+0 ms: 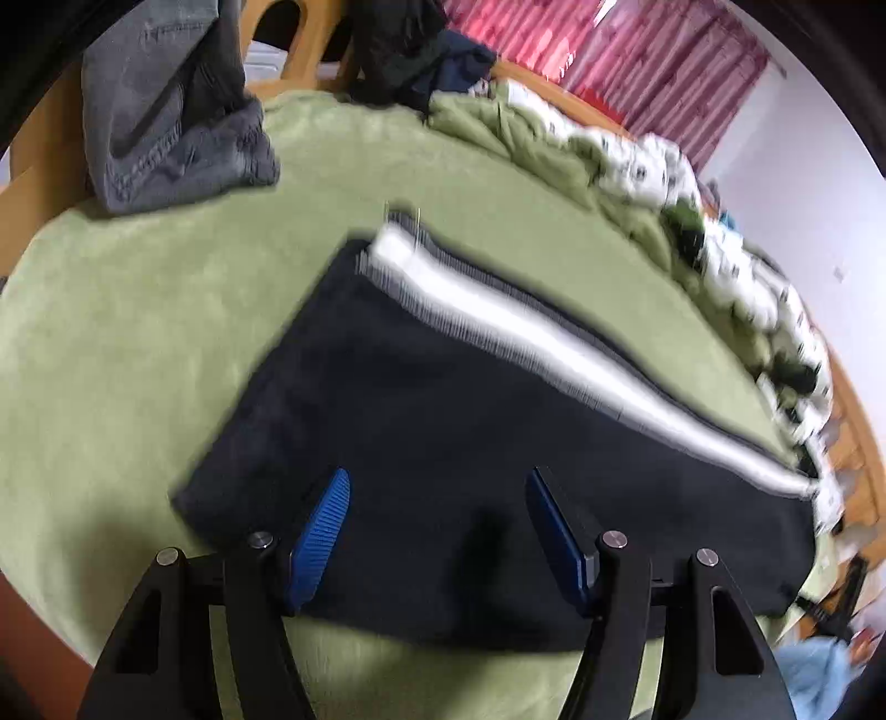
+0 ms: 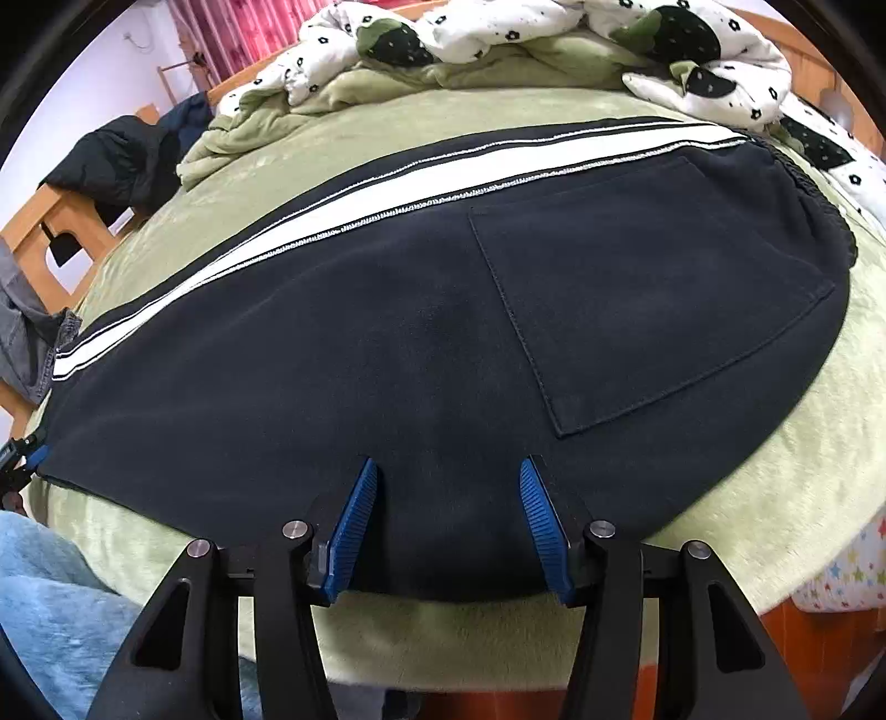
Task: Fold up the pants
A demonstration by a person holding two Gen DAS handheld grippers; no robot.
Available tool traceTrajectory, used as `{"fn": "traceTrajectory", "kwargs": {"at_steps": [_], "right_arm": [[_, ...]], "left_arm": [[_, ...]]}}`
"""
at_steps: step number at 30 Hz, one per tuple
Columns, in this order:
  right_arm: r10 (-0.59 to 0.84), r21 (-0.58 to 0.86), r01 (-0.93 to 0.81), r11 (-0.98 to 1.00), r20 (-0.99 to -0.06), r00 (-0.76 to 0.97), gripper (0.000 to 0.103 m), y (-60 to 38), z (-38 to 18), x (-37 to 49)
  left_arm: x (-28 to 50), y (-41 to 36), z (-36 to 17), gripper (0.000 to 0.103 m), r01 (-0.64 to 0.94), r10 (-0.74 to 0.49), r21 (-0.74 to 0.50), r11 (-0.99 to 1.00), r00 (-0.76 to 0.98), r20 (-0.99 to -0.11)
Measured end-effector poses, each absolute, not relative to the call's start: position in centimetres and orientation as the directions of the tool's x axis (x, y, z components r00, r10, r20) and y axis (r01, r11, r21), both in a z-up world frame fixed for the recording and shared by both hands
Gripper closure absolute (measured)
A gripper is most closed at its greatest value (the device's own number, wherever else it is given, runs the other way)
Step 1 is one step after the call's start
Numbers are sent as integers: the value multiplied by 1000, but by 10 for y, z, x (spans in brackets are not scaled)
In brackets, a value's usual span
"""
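Note:
Dark navy pants (image 2: 343, 354) with a white side stripe (image 2: 387, 194) lie flat on a green blanket (image 2: 775, 471), legs stacked, back pocket (image 2: 637, 310) up, waistband at the right. My right gripper (image 2: 448, 476) is open over the near edge of the pants, near the seat. In the left wrist view the pants (image 1: 443, 415) and their stripe (image 1: 554, 354) are blurred. My left gripper (image 1: 437, 487) is open over the leg end near the hem, holding nothing. Its blue tip (image 2: 36, 457) shows at the far left of the right wrist view.
A grey garment (image 1: 166, 127) hangs over the wooden bed frame (image 1: 33, 183) at the far end. Dark clothes (image 1: 404, 50) lie beyond. A rumpled white flowered quilt (image 2: 498, 33) lines the far side of the bed. Red curtains (image 1: 637, 55) hang behind.

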State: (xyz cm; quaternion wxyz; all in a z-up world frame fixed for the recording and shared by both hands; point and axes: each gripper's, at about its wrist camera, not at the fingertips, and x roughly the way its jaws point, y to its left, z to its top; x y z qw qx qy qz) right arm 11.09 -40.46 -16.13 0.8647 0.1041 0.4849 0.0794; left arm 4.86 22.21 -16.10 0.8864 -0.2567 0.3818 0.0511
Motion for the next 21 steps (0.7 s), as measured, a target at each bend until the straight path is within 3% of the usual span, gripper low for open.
{"fn": "traceTrajectory", "kwargs": {"at_steps": [2, 9, 13, 15, 16, 21], "right_arm": [[253, 293, -17, 956, -794, 553, 50, -408, -140, 113], [236, 325, 27, 945, -740, 630, 50, -411, -77, 140], [200, 286, 27, 958, -732, 652, 50, -401, -51, 148], [190, 271, 24, 962, -733, 654, 50, -390, -39, 153], [188, 269, 26, 963, -735, 651, 50, -385, -35, 156], [131, 188, 26, 982, -767, 628, 50, -369, -28, 153]], "left_arm": [[66, 234, -146, 39, -270, -111, -435, 859, 732, -673], [151, 264, -146, 45, -309, -74, -403, 861, 709, -702], [183, 273, -158, 58, -314, -111, -417, 853, 671, -733], [194, 270, -163, 81, -336, -52, -341, 878, 641, -766], [197, 268, -165, 84, -338, -23, -303, 891, 633, -774], [171, 298, -154, 86, -327, -76, -462, 824, 744, -663]]}}
